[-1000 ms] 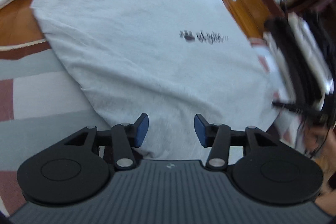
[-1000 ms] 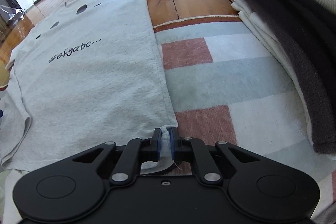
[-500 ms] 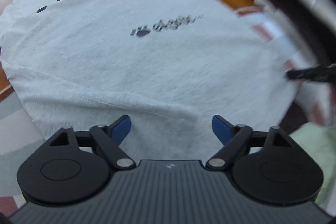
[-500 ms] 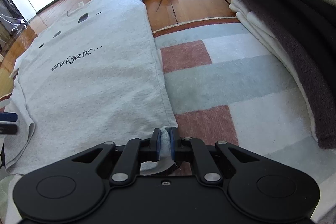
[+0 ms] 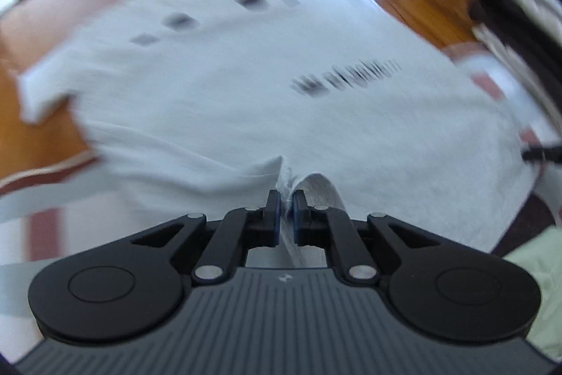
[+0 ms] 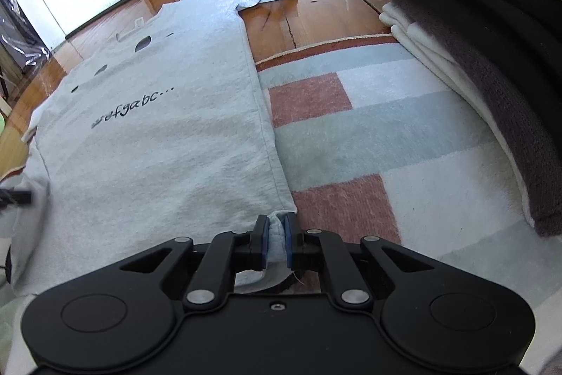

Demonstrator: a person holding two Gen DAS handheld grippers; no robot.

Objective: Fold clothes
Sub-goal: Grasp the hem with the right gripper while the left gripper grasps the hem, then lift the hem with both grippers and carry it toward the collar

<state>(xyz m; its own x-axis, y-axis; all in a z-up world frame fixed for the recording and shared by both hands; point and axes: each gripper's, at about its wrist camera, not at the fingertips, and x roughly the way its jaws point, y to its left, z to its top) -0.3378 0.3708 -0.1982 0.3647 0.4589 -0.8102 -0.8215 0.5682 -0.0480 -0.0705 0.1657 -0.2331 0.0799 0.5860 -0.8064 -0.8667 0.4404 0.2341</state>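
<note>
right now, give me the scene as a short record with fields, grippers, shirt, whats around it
garment: light grey t-shirt, spread flat, dark print on it, neck end far from the cameras
left gripper: shut on the t-shirt's near hem, cloth bunched up between the pads
right gripper: shut on the t-shirt's near right corner
surface: checked rug under the lower part, wooden floor under the upper part
nearby: pile of clothes to the right of the rug
image quality: left wrist view is motion-blurred
</note>
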